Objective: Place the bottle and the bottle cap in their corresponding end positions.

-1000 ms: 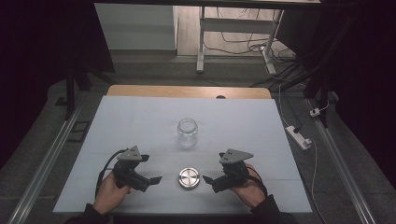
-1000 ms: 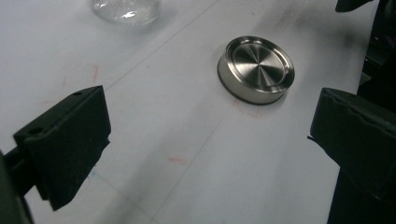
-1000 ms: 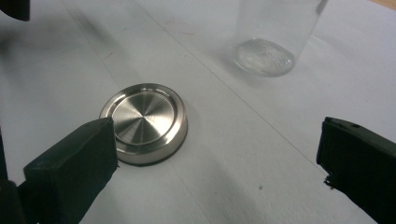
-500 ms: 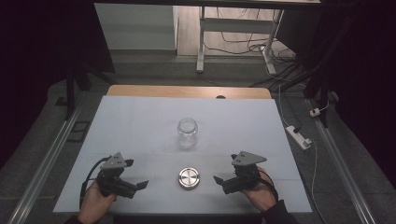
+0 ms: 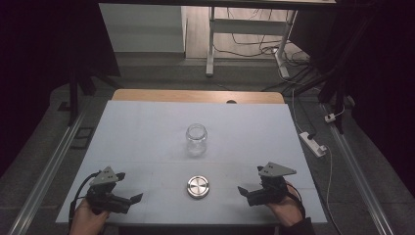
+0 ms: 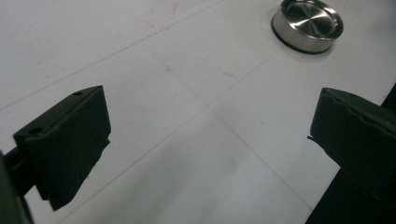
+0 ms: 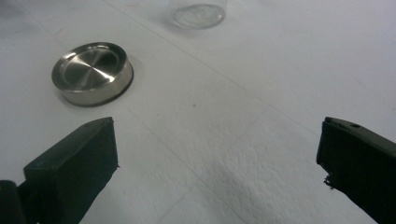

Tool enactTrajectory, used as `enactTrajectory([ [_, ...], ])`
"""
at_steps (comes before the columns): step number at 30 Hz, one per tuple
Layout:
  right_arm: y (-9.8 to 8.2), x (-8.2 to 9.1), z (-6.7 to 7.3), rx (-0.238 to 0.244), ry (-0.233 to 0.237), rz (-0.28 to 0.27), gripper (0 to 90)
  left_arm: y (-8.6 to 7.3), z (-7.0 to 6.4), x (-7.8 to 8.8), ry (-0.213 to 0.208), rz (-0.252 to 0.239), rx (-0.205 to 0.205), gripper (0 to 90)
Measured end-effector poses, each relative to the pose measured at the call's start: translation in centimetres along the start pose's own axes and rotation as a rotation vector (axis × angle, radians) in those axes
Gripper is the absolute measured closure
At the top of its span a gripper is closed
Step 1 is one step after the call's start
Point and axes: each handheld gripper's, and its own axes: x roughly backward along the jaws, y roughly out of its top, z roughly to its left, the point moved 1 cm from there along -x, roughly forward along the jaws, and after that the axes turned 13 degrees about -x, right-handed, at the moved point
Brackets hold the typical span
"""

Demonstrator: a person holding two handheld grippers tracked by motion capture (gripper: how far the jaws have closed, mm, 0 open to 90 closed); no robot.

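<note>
Both grippers, left (image 5: 128,201) and right (image 5: 248,194), spread, empty, near desk's front edge. Risk: round steel lid (image 5: 198,187) skids when pinched; clear glass jar (image 5: 196,139) tips if bumped.

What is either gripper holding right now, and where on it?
Nothing. The left gripper and right gripper are open; the lid lies untouched between them.

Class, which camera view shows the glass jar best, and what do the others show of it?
The high view: the whole glass jar stands upright, lidless. The right gripper view catches its base at the top edge. The left gripper view looks toward the metal lid.
</note>
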Motion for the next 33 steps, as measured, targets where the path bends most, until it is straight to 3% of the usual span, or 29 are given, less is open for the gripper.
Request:
enactTrajectory([
  [18,-2.3,3.1,-2.2,-0.077,-0.082,-0.018,0.0,-3.2,0.5,2.5,0.064,0.004,0.086,0.0],
  [33,-4.0,4.3,-2.7,-0.104,-0.144,0.052,0.0,-4.7,0.3,3.2,0.080,0.037,0.132,0.0],
])
